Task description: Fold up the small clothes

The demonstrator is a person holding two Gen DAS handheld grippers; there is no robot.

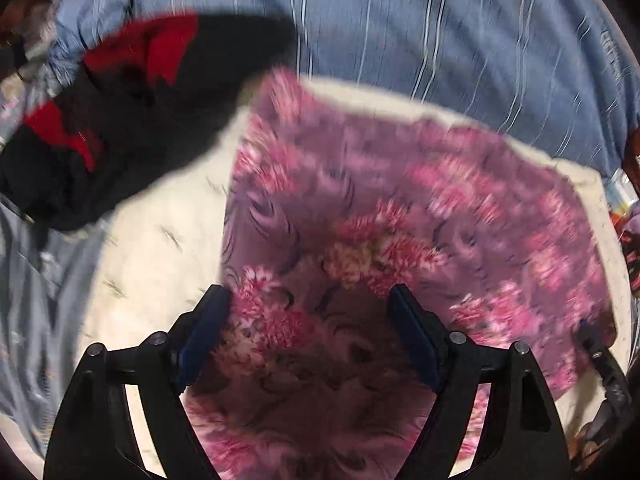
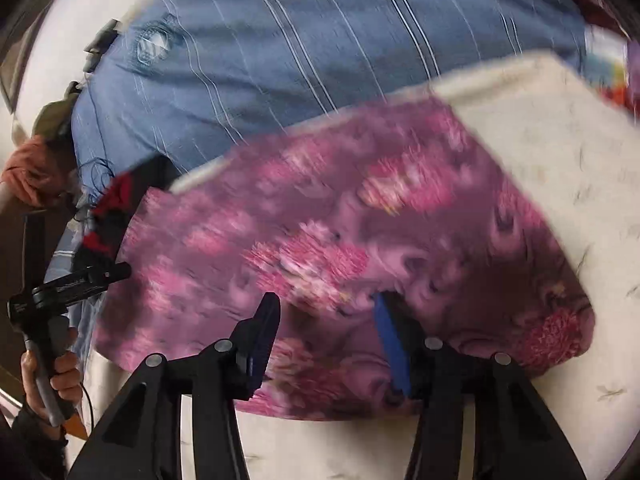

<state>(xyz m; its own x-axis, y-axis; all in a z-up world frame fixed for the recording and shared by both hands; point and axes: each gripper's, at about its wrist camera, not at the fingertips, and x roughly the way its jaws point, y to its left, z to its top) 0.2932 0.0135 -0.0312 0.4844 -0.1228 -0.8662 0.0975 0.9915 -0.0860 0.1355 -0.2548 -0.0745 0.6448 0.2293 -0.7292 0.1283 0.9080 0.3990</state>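
A pink and purple flowered cloth (image 1: 400,216) lies spread on a cream quilted pad (image 1: 168,240); it also shows in the right wrist view (image 2: 320,240). My left gripper (image 1: 310,300) is open, its fingers wide apart just above the cloth's near part. My right gripper (image 2: 326,304) is open over the cloth's near edge, and nothing is between its fingers. The left gripper (image 2: 80,280) and the hand holding it show at the left of the right wrist view. Both views are blurred by motion.
A black and red garment (image 1: 120,120) lies in a heap at the pad's far left corner. The pad sits on a blue striped bedsheet (image 1: 440,28). Coloured items (image 1: 624,200) lie at the right edge.
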